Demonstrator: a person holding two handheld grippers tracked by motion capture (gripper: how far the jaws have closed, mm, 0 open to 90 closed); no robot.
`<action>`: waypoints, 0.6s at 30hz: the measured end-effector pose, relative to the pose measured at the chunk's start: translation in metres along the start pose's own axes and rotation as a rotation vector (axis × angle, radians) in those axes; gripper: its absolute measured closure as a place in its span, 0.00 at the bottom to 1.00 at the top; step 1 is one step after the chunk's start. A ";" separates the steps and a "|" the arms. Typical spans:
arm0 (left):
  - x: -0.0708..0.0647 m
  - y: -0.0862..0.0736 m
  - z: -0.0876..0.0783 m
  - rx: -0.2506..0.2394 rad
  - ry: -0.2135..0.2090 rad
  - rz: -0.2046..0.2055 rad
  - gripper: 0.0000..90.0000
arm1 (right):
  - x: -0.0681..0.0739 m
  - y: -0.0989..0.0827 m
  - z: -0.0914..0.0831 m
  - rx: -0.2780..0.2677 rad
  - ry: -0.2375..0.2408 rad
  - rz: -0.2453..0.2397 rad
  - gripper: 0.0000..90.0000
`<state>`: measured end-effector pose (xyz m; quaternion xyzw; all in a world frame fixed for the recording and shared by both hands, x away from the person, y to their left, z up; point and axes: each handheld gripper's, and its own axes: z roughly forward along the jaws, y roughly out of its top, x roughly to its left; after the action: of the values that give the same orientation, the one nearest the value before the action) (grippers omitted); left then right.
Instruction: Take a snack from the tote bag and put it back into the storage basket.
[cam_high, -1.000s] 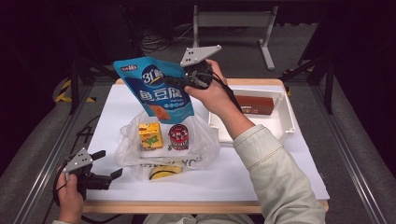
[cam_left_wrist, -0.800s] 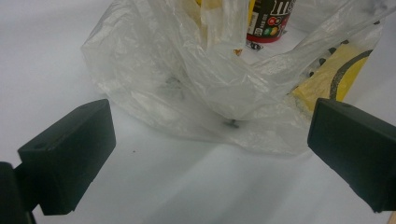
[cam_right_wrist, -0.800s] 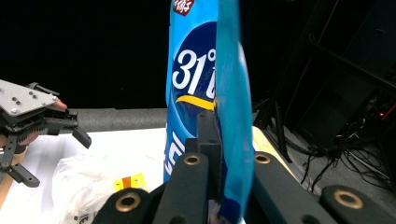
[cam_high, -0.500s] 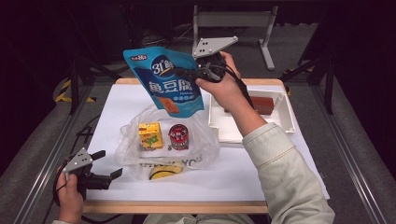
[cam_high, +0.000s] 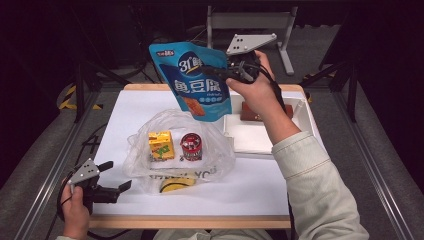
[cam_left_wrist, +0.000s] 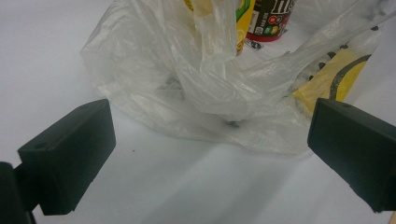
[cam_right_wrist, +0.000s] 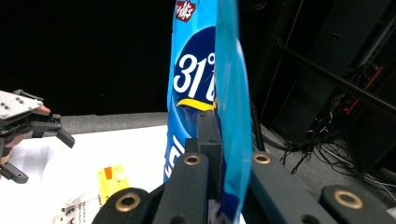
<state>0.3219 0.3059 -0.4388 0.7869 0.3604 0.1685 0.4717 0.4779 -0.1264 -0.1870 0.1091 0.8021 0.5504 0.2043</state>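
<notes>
One white-topped desk (cam_high: 125, 107) with a pale wooden edge is being shown amid dark surroundings. A blue foil snack pouch (cam_high: 196, 80) is being held aloft, pinched tight by the right tool (cam_high: 221, 73). The left tool (cam_high: 114, 176) is being kept wide open, empty, near a crumpled clear plastic bag (cam_high: 220, 160).

A clear plastic bag (cam_high: 175, 150) lies crumpled on the white table (cam_high: 120, 115), with a yellow drink carton (cam_high: 160, 145) and a small red-lidded can (cam_high: 191, 146) on it. A white tray (cam_high: 260, 135) sits just beside the bag, holding a brown packet (cam_high: 250, 114) at its far end.
</notes>
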 end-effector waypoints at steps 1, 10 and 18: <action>0.000 0.000 0.000 -0.001 0.000 -0.001 0.02 | -0.001 0.000 -0.003 -0.001 -0.005 0.002 1.00; 0.000 0.000 0.000 0.001 0.001 0.001 0.02 | -0.011 -0.008 -0.025 0.003 -0.048 0.016 1.00; 0.000 0.000 0.000 0.003 0.002 0.000 0.02 | -0.019 -0.017 -0.045 0.016 -0.092 0.028 1.00</action>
<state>0.3220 0.3056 -0.4388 0.7873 0.3612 0.1689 0.4703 0.4756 -0.1776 -0.1849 0.1472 0.7947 0.5413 0.2321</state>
